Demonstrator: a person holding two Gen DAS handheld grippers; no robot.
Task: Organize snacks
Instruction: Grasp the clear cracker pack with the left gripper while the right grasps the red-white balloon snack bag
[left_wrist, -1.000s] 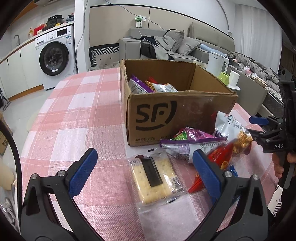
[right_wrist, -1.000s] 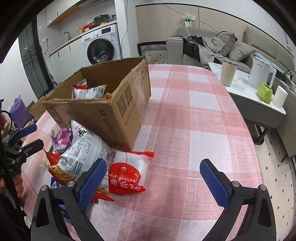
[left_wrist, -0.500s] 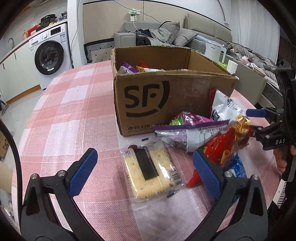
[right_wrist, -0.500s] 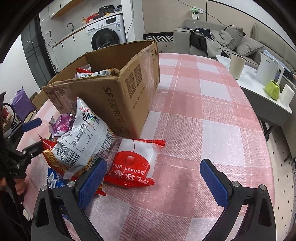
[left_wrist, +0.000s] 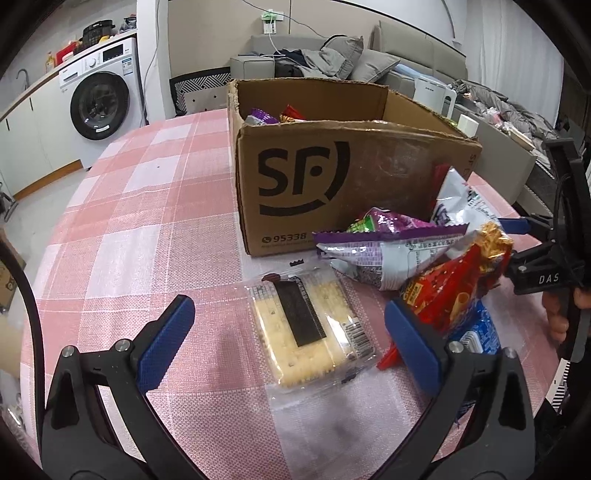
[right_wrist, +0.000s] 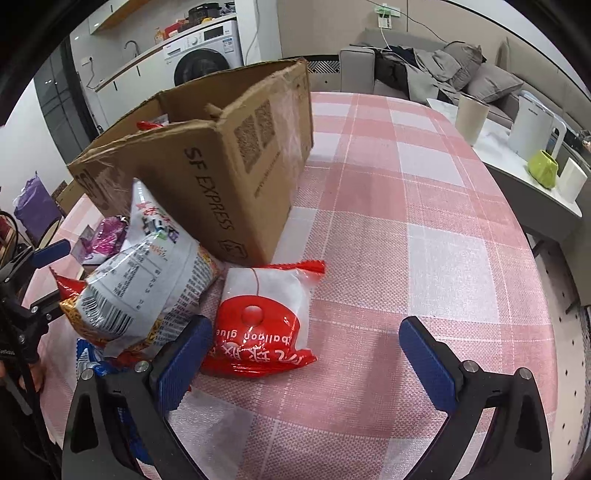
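Note:
An open cardboard box (left_wrist: 332, 177) marked SF stands on the pink checked tablecloth (left_wrist: 140, 229) with snack bags inside. In front of it lie a clear cracker pack (left_wrist: 310, 325), a purple bag (left_wrist: 384, 251), a red bag (left_wrist: 454, 284) and a blue pack (left_wrist: 480, 332). My left gripper (left_wrist: 288, 343) is open and empty, its fingers either side of the cracker pack, just short of it. My right gripper (right_wrist: 306, 362) is open and empty over a red and white balloon glue bag (right_wrist: 262, 321). A white bag (right_wrist: 147, 273) leans on the box (right_wrist: 236, 173) beside it.
The right gripper also shows at the right edge of the left wrist view (left_wrist: 543, 266), and the left one at the left edge of the right wrist view (right_wrist: 26, 280). A side table (right_wrist: 517, 170) with a kettle and cups stands beyond the table's right edge.
Both grippers have moved forward and lower toward the snacks. The cracker pack and the balloon glue bag now sit closer between the open fingers. Nothing was picked up.

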